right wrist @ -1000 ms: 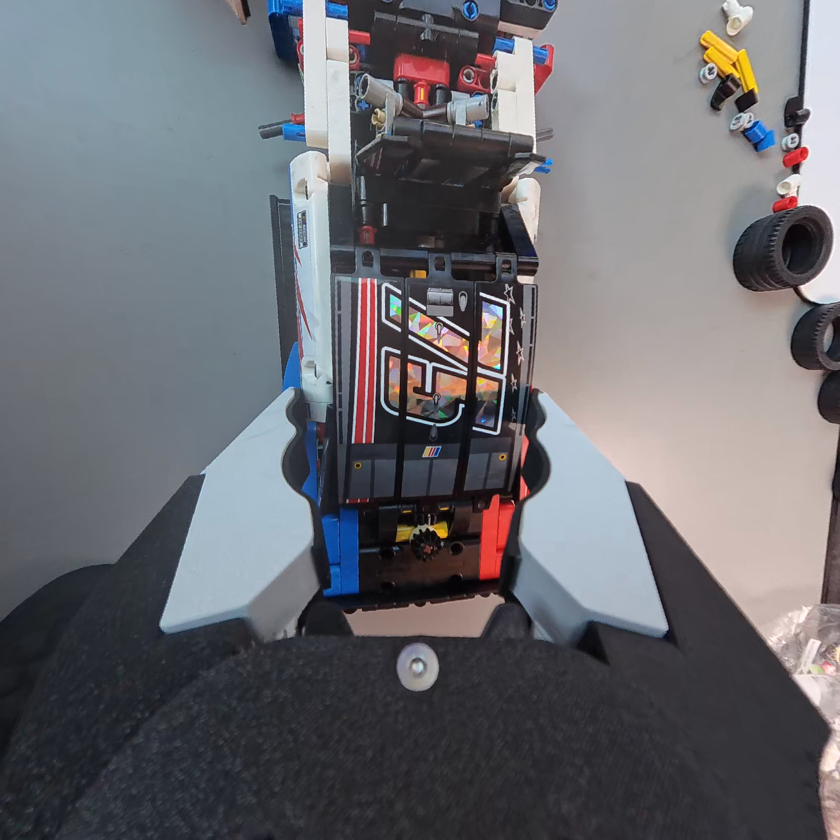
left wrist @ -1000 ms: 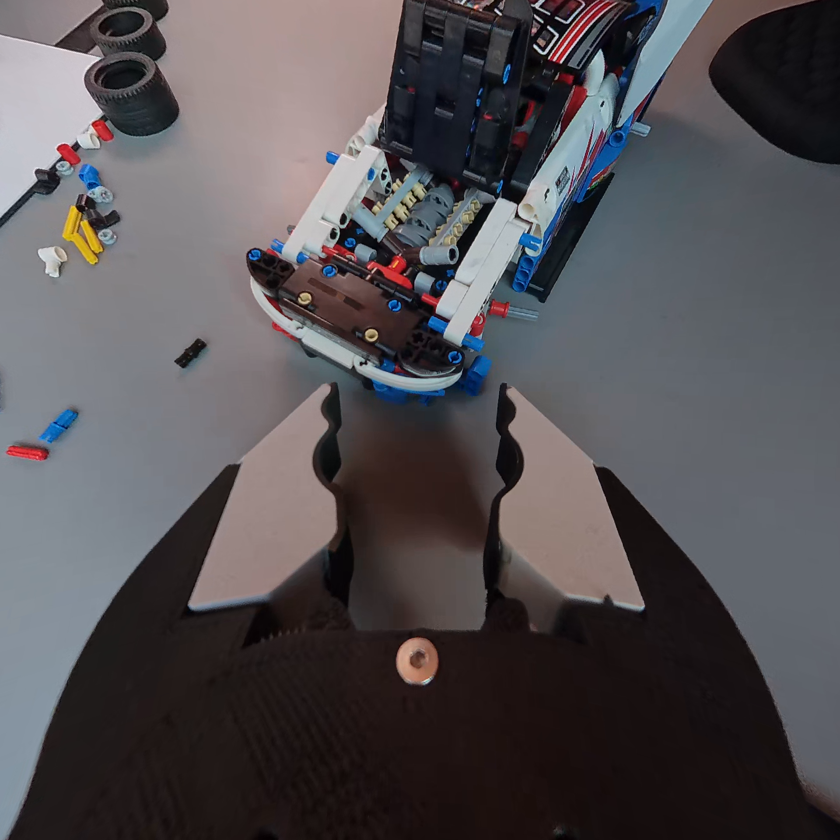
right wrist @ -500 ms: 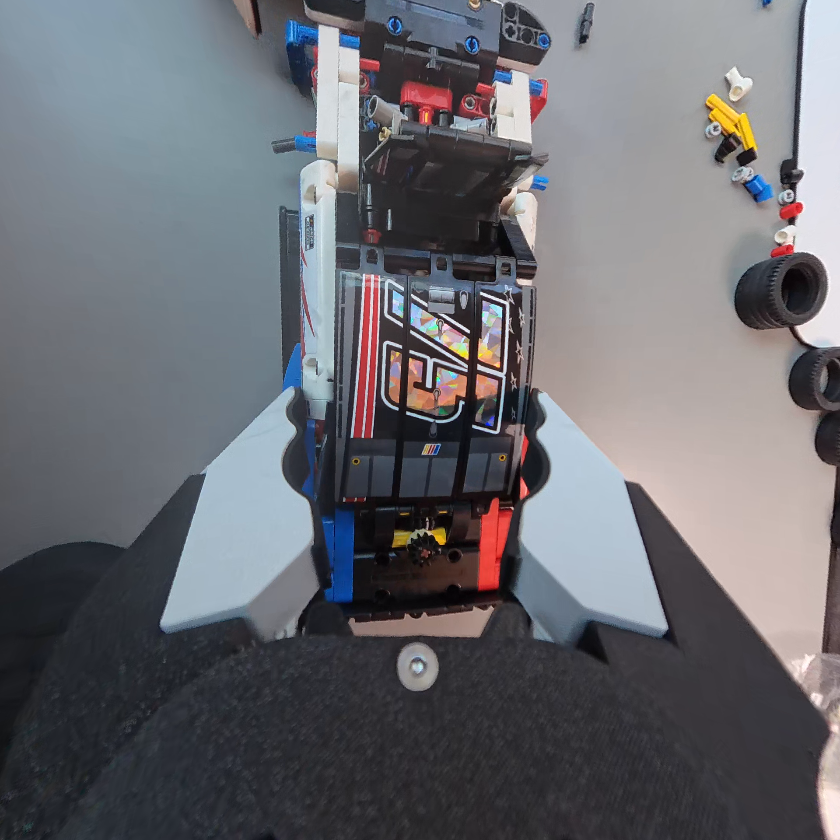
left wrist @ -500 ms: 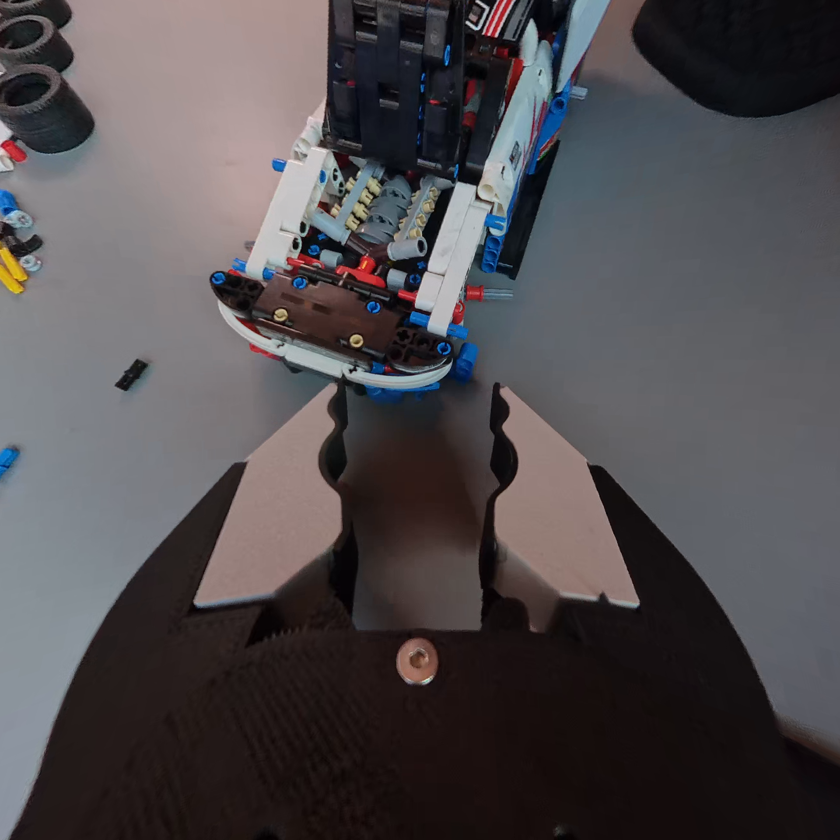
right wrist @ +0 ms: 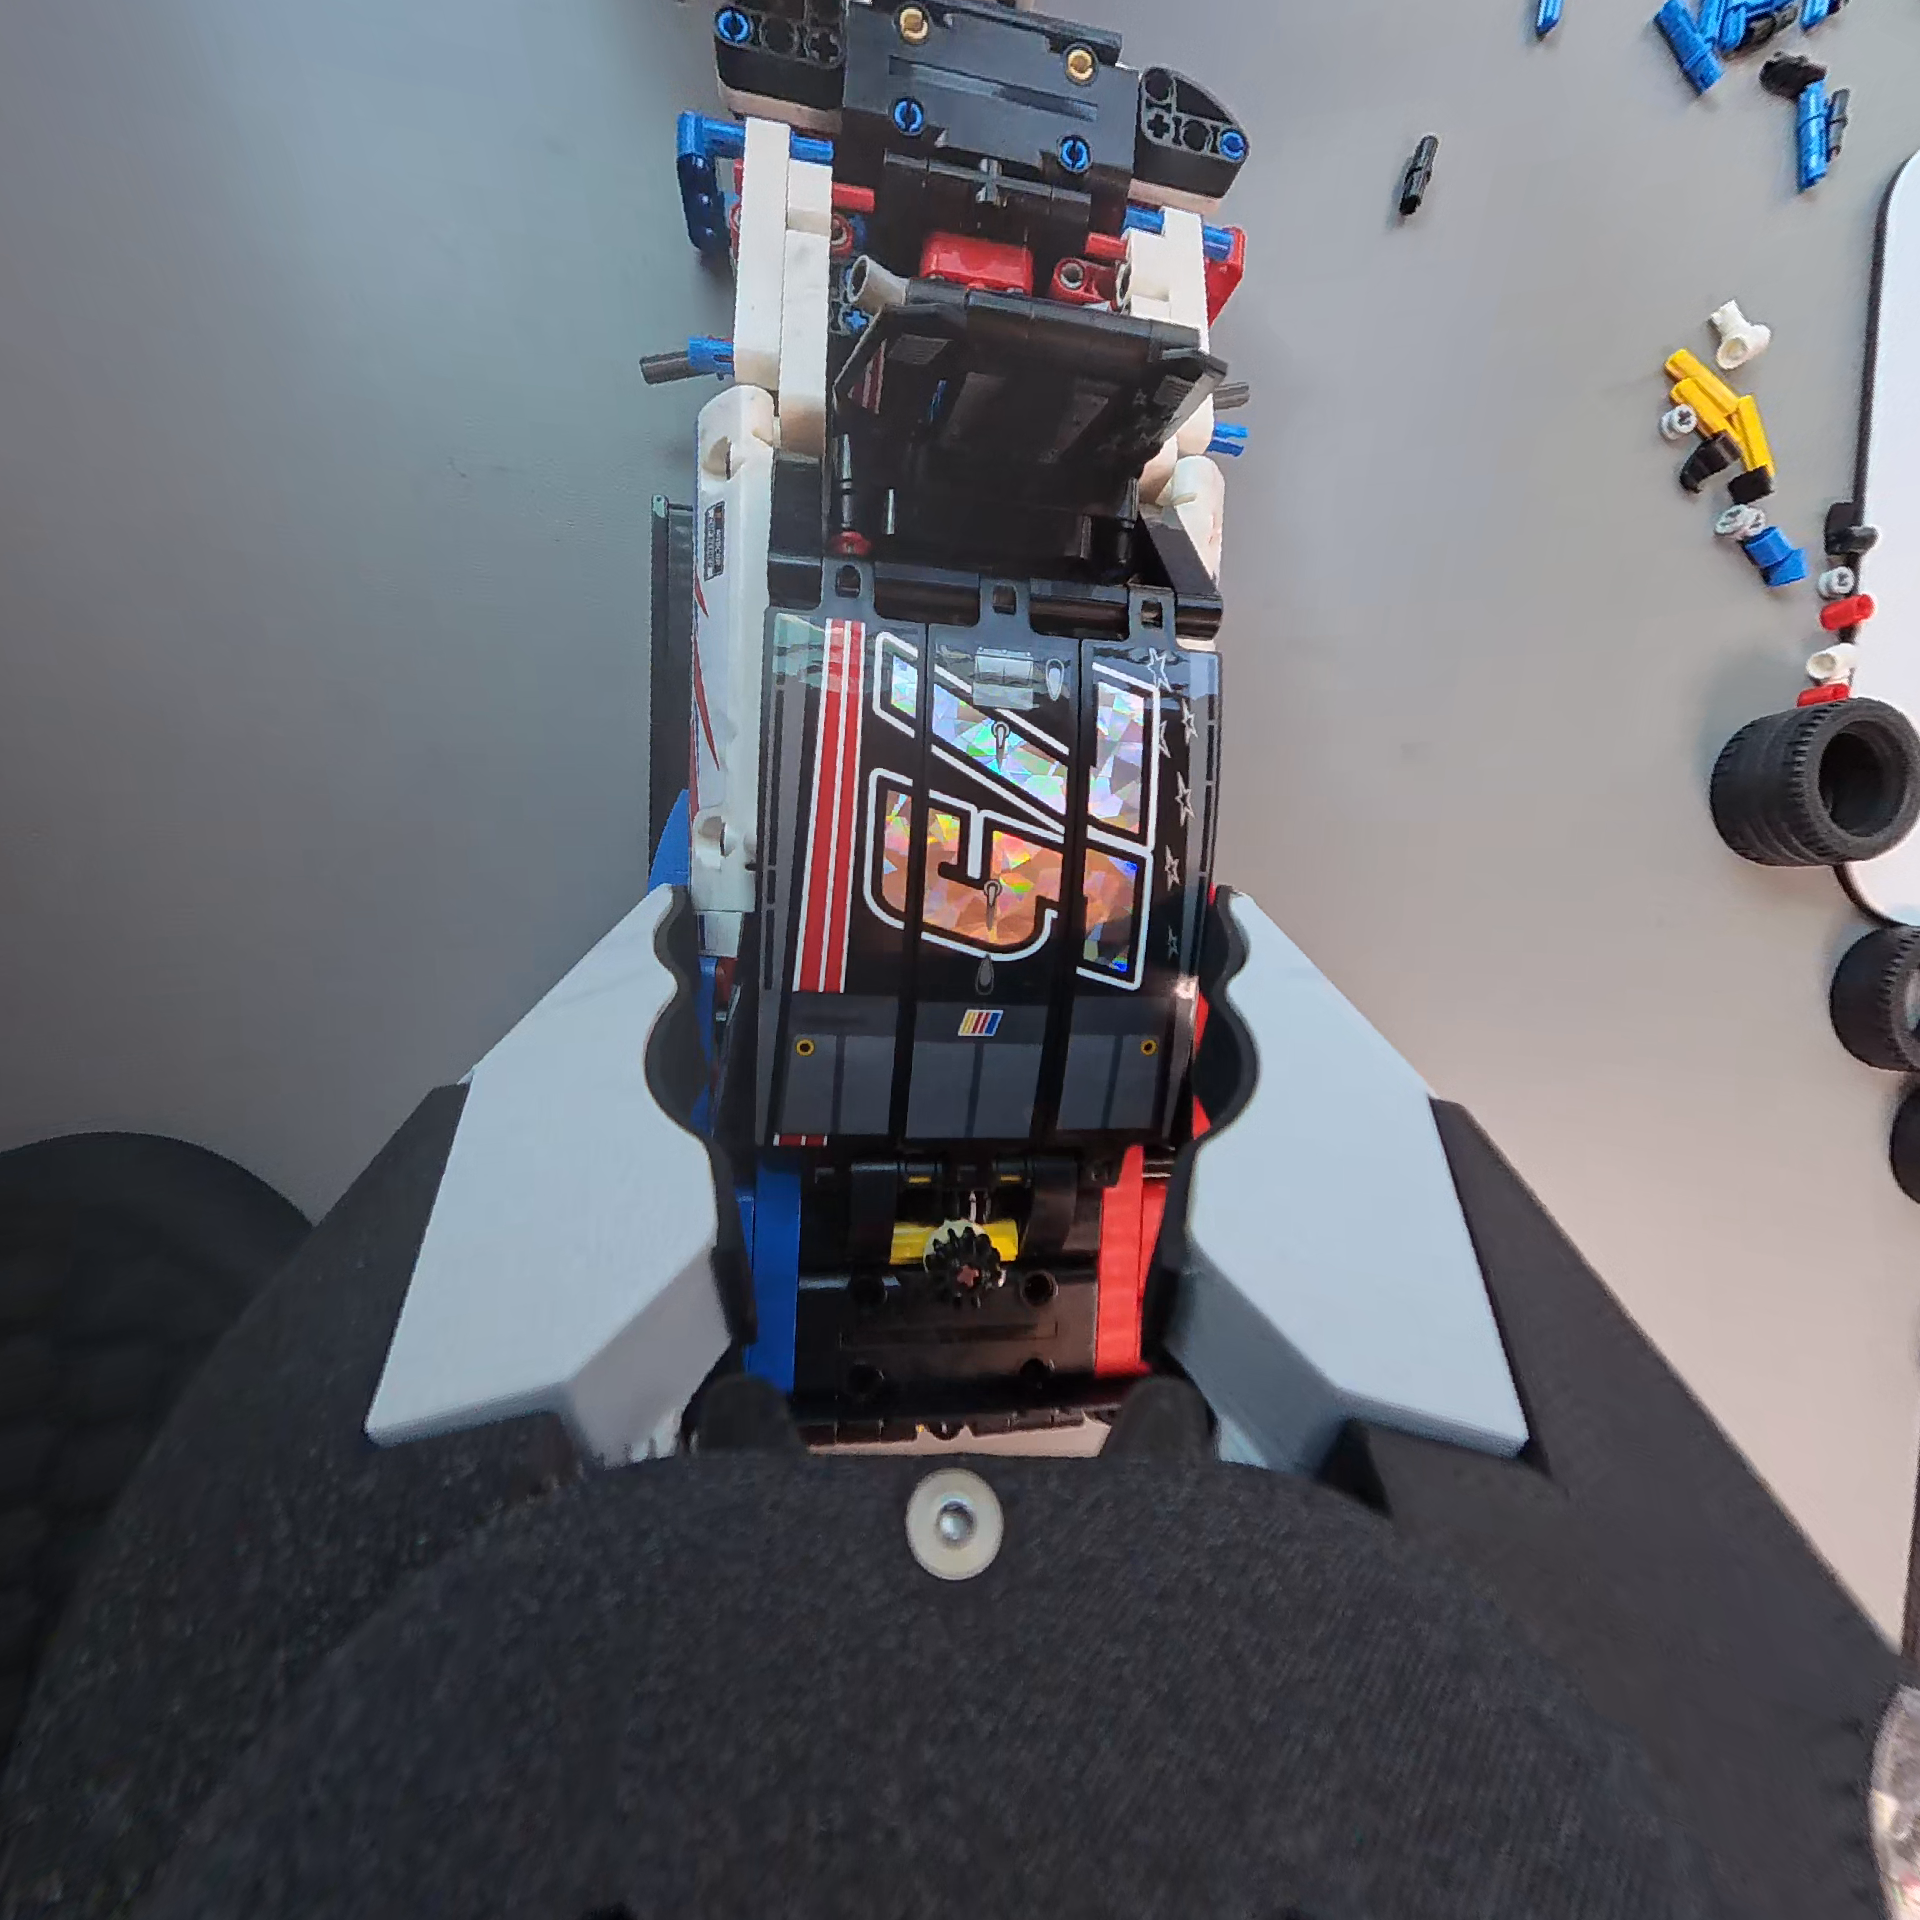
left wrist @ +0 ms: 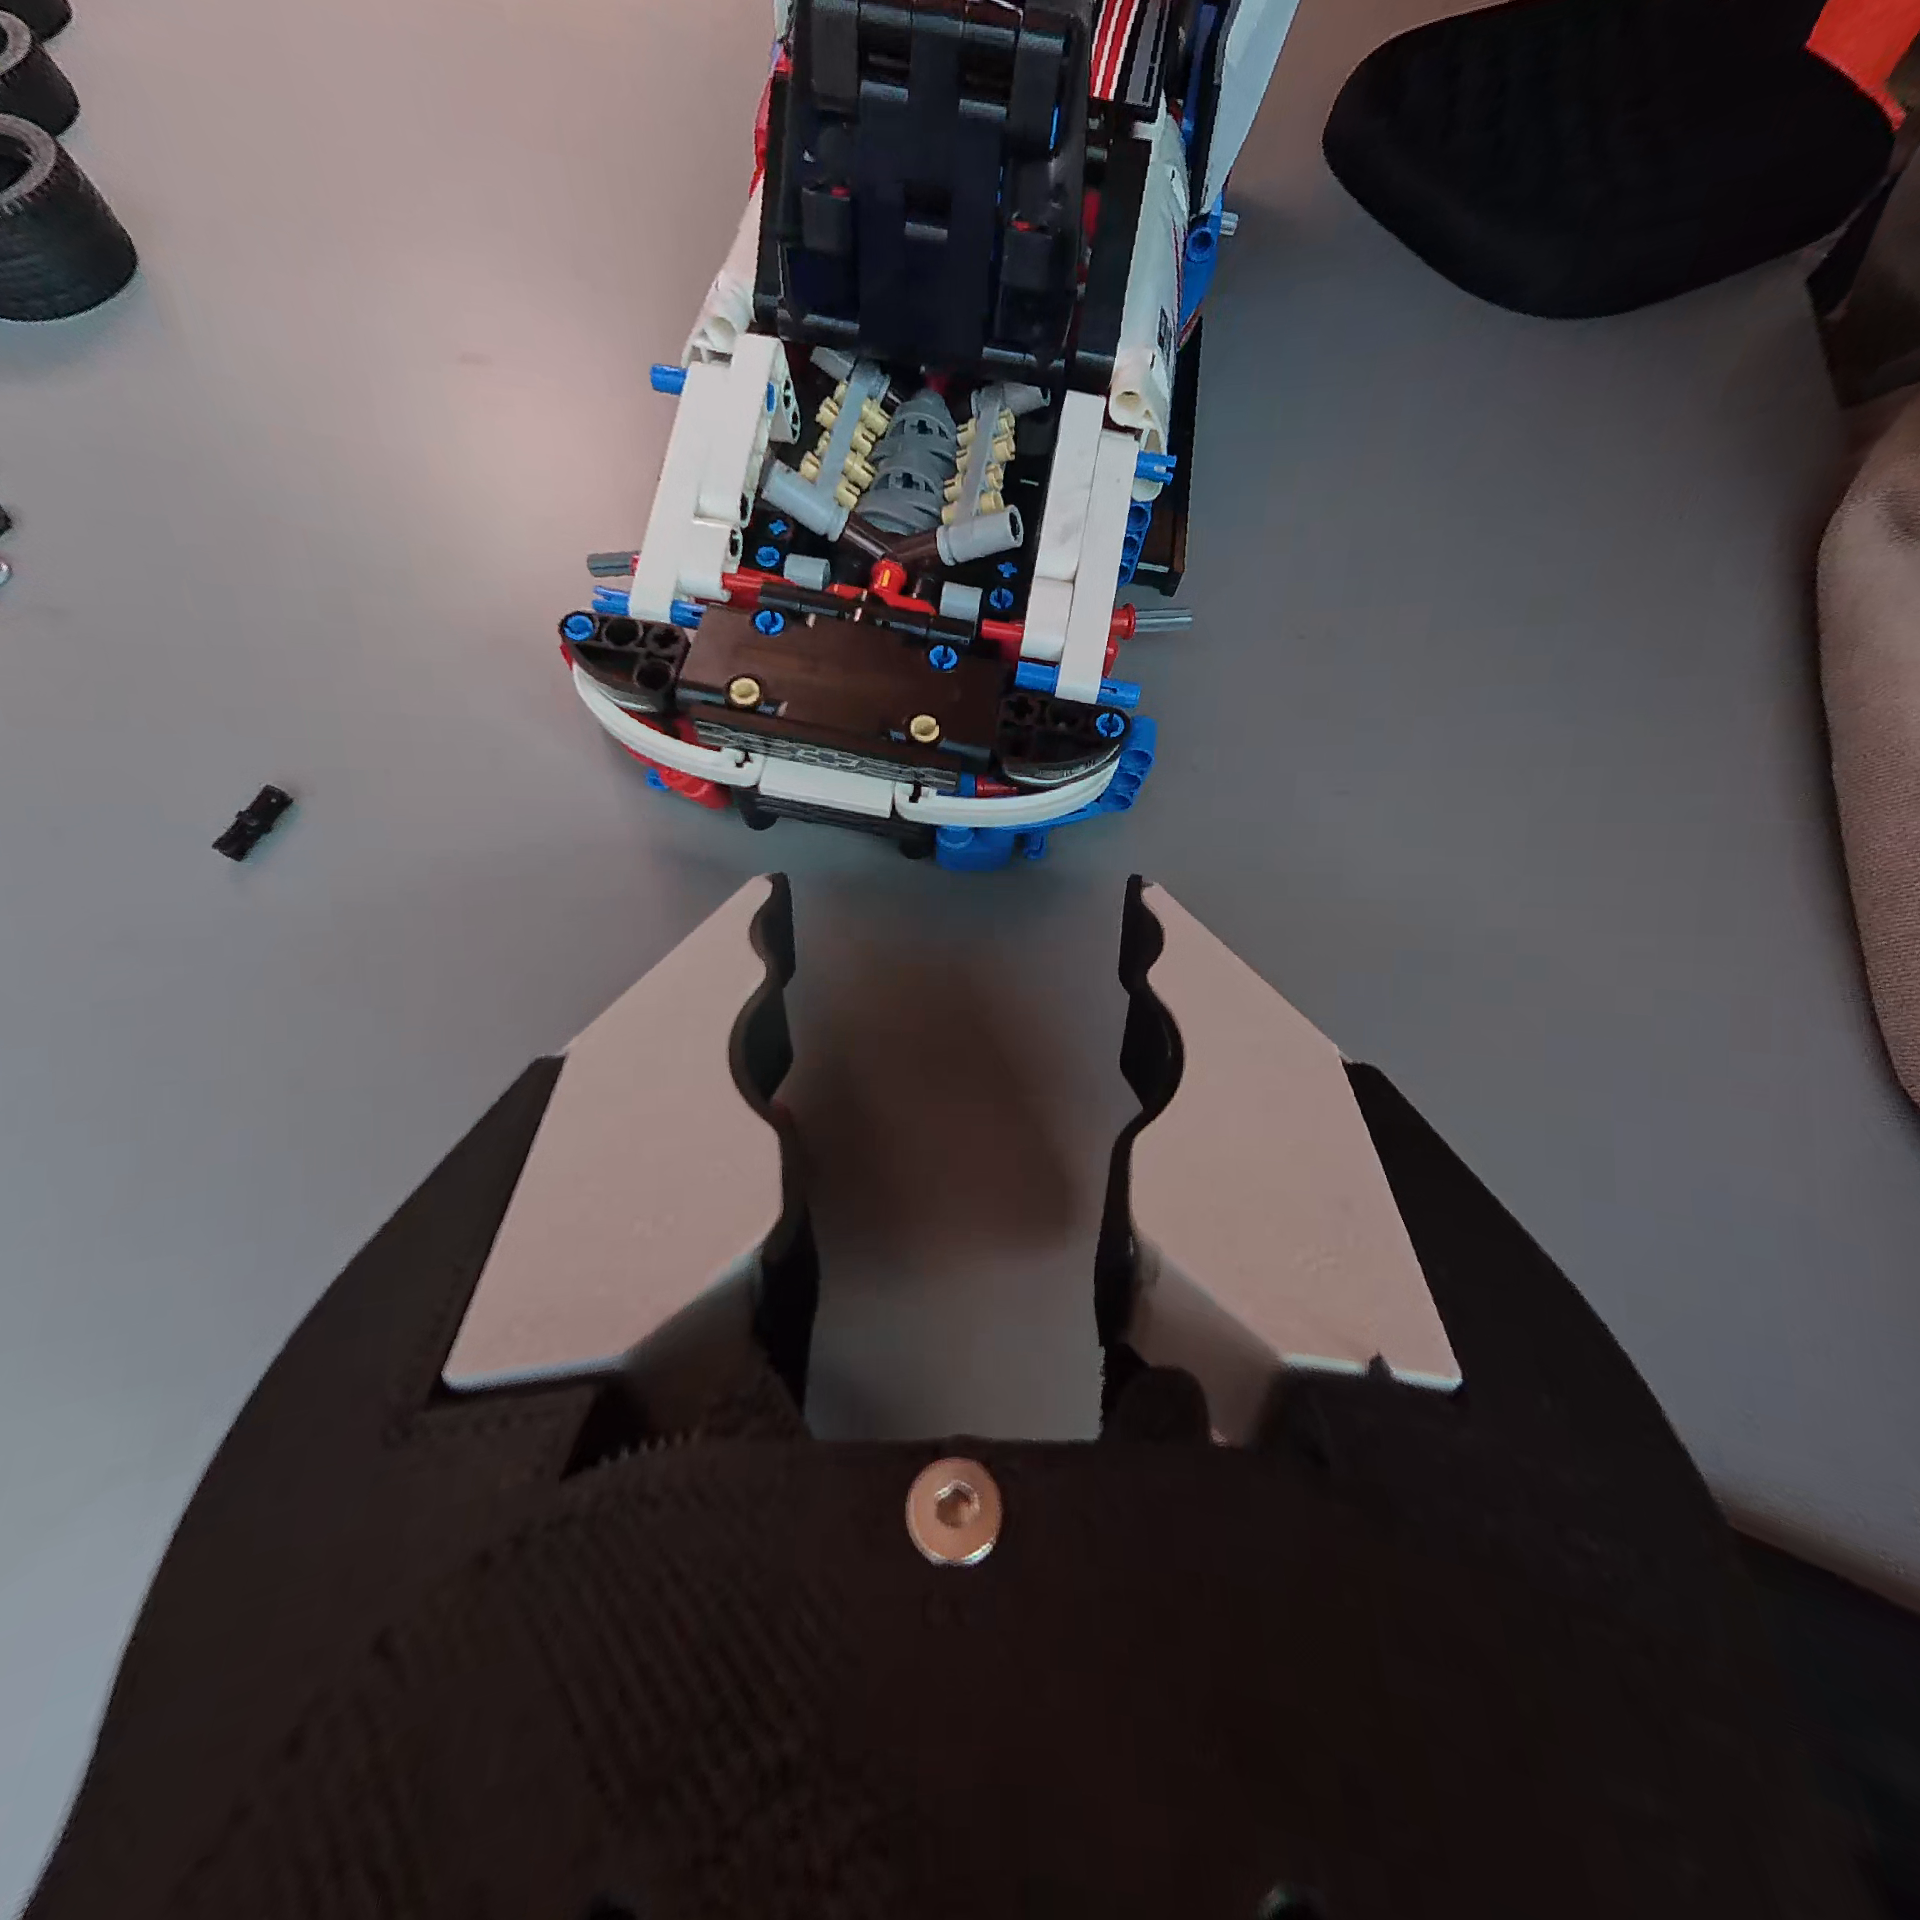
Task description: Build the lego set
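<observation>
A half-built lego race car (left wrist: 894, 582) in white, black, red and blue stands on the grey table, its hood up over a grey engine. My left gripper (left wrist: 951, 894) is open and empty, just in front of the car's front bumper, not touching it. My right gripper (right wrist: 951, 925) is shut on the car's rear end (right wrist: 956, 1288), one finger on the blue side and one on the red side. The black roof panel (right wrist: 987, 862) with a shiny sticker lies between its fingers. The car has no wheels on.
Black tyres (right wrist: 1813, 784) lie at the right in the right wrist view and at the top left (left wrist: 42, 229) in the left one. Small yellow, blue, red and white pins (right wrist: 1725, 426) lie near them. A lone black pin (left wrist: 252, 823) lies left of the bumper. Some 20 cm of space lies between my two pairs of fingers. About 11 cm separates my left fingertips from the lone black pin (left wrist: 252, 823). It turns up in the right wrist view (right wrist: 1420, 176) as well.
The left gripper has swung round to face the car's front squarely, still open. The right gripper keeps its hold, and more of the car's front shows in its view.
</observation>
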